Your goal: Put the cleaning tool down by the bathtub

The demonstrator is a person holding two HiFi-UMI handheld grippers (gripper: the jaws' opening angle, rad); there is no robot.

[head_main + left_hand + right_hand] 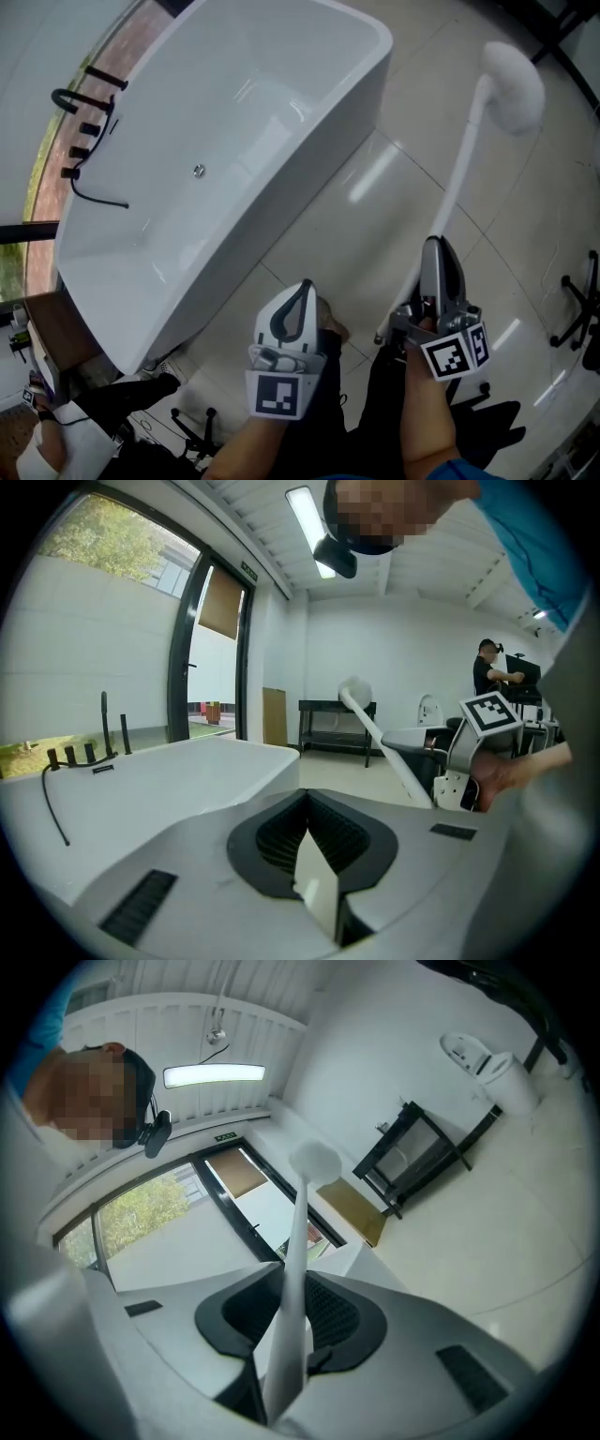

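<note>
You carry the long-handled white cleaning tool with the rounded pad head (464, 159) in your right claw (439, 251), clamped on its handle, and it appears to hang clear of the glossy pale tiled floor (375, 234), so the setting-down is not yet done. The tool slants to the far right of the white freestanding bathtub (314, 173). Your left claw (303, 289) rides near, closed together and empty.

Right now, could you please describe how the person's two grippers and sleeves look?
Both the left gripper and right gripper are pale grey plastic shells with black ribbed inner faces, each bearing a cube of black-and-white square markers. A blue sleeve shows.
</note>
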